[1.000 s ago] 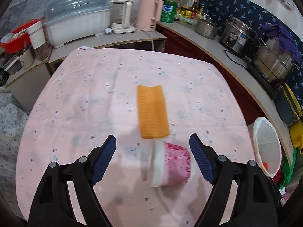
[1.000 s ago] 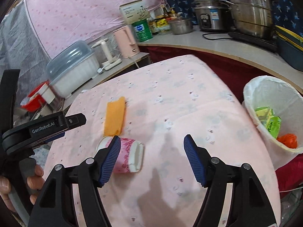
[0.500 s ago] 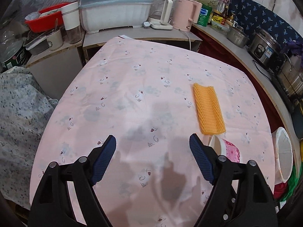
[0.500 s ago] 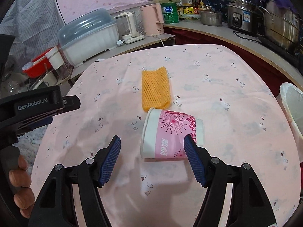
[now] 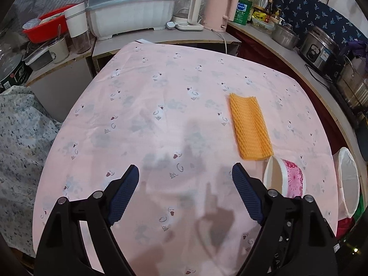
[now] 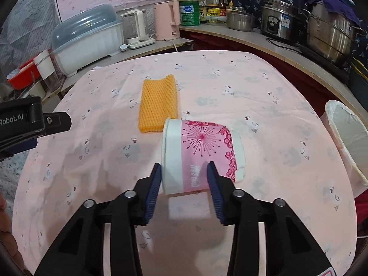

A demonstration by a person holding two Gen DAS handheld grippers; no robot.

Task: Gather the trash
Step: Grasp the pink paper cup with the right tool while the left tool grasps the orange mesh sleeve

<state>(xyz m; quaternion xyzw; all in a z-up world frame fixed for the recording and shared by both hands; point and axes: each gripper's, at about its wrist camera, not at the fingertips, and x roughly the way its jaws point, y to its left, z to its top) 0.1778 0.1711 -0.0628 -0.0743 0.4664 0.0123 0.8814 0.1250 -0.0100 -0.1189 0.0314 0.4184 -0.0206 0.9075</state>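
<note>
A pink-and-white paper cup (image 6: 202, 151) lies on its side on the pink tablecloth (image 6: 264, 87). My right gripper (image 6: 185, 179) is shut on the cup's near end, a pad on each side. An orange foam net (image 6: 159, 105) lies flat just behind the cup. In the left wrist view the cup (image 5: 285, 179) and the net (image 5: 250, 126) sit to the right of my left gripper (image 5: 185, 184), which is open and empty over bare cloth. A white-lined trash bin (image 6: 347, 138) stands off the table's right edge and also shows in the left wrist view (image 5: 348, 181).
Counters behind the table hold a covered dish rack (image 6: 89, 36), a pink kettle (image 6: 166, 20), a green can (image 6: 189, 12), a rice cooker (image 6: 279, 20) and steel pots (image 6: 329, 34). The left gripper's body (image 6: 25, 124) shows at the left edge.
My right gripper has moved in and shut on the cup, which it only straddled before. My left gripper has drifted left, away from the cup, and stays open.
</note>
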